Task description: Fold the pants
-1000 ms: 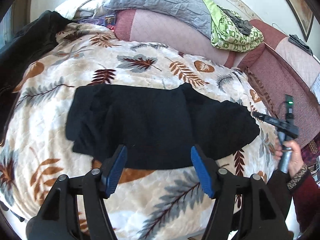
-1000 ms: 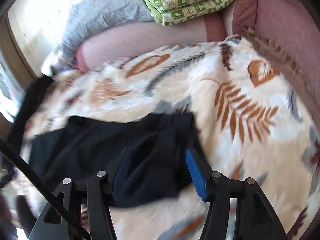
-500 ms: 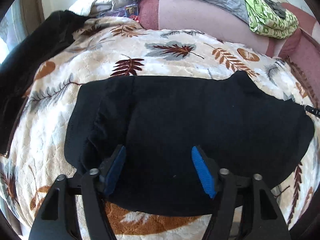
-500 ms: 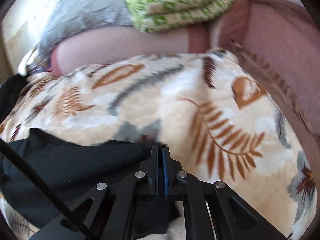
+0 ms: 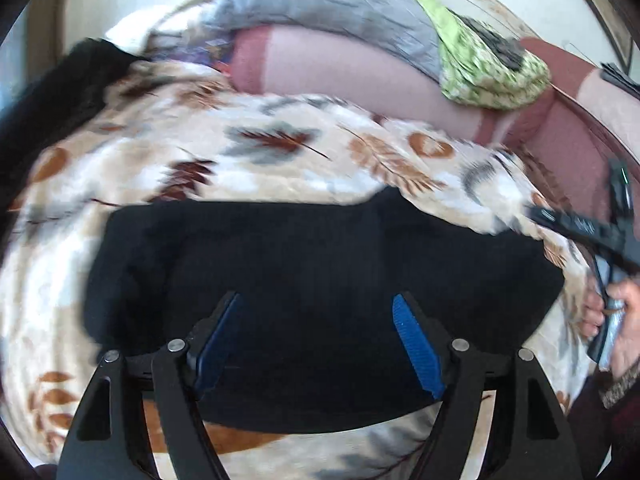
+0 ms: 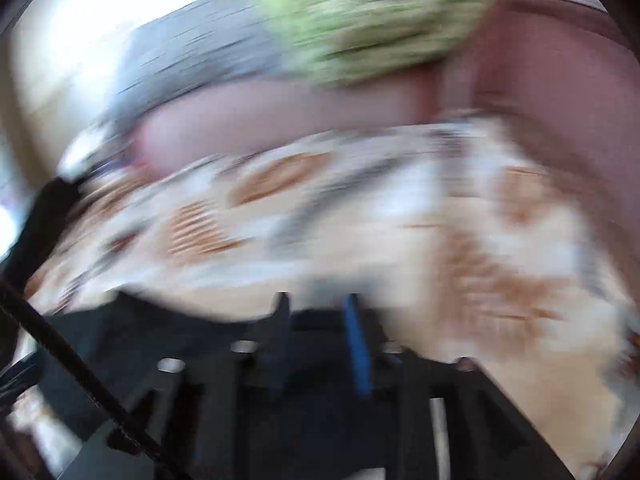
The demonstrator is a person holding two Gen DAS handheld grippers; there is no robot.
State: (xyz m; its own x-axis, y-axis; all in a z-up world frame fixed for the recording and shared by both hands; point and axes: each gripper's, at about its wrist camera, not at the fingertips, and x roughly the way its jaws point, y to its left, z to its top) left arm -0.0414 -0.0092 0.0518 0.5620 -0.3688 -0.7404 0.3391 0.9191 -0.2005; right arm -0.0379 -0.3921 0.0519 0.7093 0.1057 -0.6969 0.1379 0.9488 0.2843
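Note:
The black pants (image 5: 320,264) lie folded flat across a leaf-patterned blanket (image 5: 256,160). My left gripper (image 5: 318,340) is open, its blue pads above the pants' near edge, holding nothing. My right gripper (image 6: 318,332) shows in a very blurred right wrist view with its jaws parted a little over the black cloth (image 6: 160,344). It also shows in the left wrist view (image 5: 580,228), held by a hand at the right end of the pants.
A pink sofa back (image 5: 344,68) runs behind the blanket, with a grey quilt (image 5: 320,4) and a green patterned cloth (image 5: 492,68) on it. A dark garment (image 5: 52,96) lies at the far left.
My right gripper was shut on the pants' right end and now has its jaws parted, moving fast. My left gripper has pulled back slightly and stayed open.

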